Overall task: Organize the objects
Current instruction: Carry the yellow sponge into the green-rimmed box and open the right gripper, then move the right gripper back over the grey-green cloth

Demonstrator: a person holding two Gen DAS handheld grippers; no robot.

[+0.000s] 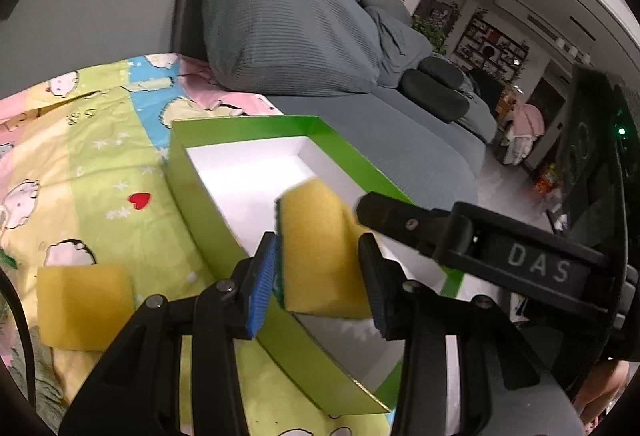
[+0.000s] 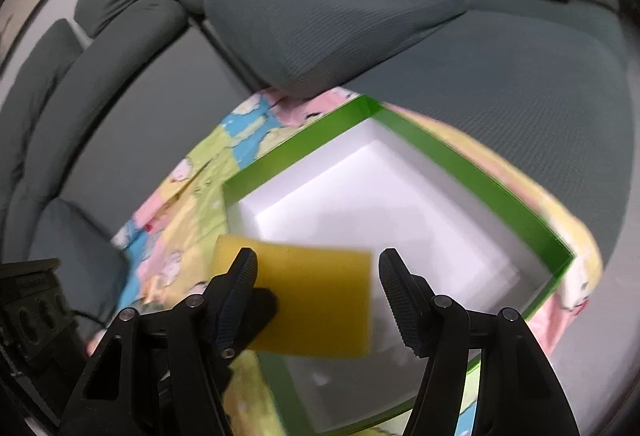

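Sponges first: we count two. One yellow sponge (image 1: 320,252) sits clamped between our left gripper (image 1: 320,276) pads, tilted, over the near wall of the green box (image 1: 208,192). A second sponge (image 1: 82,306) lies on the patterned blanket (image 1: 108,172), left of the box, well apart from that gripper. Our right gripper (image 2: 318,300) hovers over the same box with jaws apart; in its view the held sponge only overlaps its left finger, well clear of the right one. One box, white inside. Grey sofa (image 1: 280,20) behind.

yellow sponge (image 2: 316,300) over green box (image 2: 500,172)
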